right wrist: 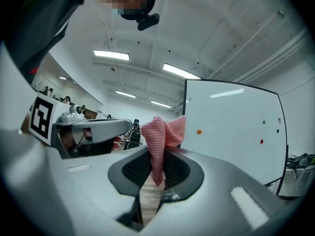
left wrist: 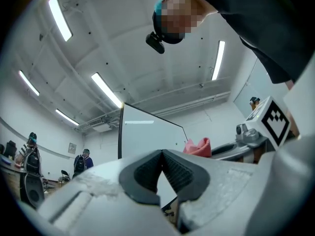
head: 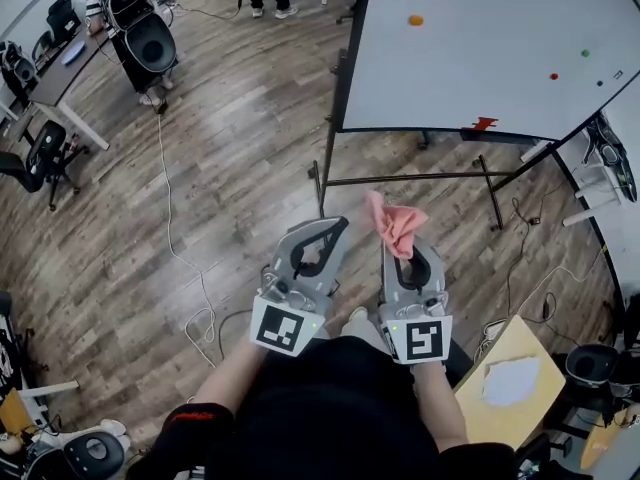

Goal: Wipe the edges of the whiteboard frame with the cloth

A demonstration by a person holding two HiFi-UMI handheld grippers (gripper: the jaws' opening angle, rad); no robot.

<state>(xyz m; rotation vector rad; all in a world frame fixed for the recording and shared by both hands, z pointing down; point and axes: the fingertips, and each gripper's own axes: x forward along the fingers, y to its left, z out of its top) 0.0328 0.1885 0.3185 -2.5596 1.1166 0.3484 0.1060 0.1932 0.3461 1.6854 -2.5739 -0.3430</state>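
A whiteboard [head: 470,48] on a black wheeled stand fills the upper right of the head view, its black frame edge [head: 352,58] running down the left side. A pink cloth [head: 396,224] sticks up from my right gripper [head: 404,252], whose jaws are shut on it. The same pink cloth [right wrist: 158,136] rises between the pads in the right gripper view, with the whiteboard [right wrist: 231,127] behind. My left gripper [head: 330,234] is beside the right one, shut with nothing in it. In the left gripper view the left gripper's [left wrist: 161,161] pads meet, and the whiteboard [left wrist: 147,136] stands ahead.
A white cable [head: 170,218] trails over the wooden floor at left. Desks and office chairs [head: 140,28] stand at the upper left. A cardboard box [head: 510,383] sits at lower right. The stand's black bars [head: 410,178] and cables lie under the board.
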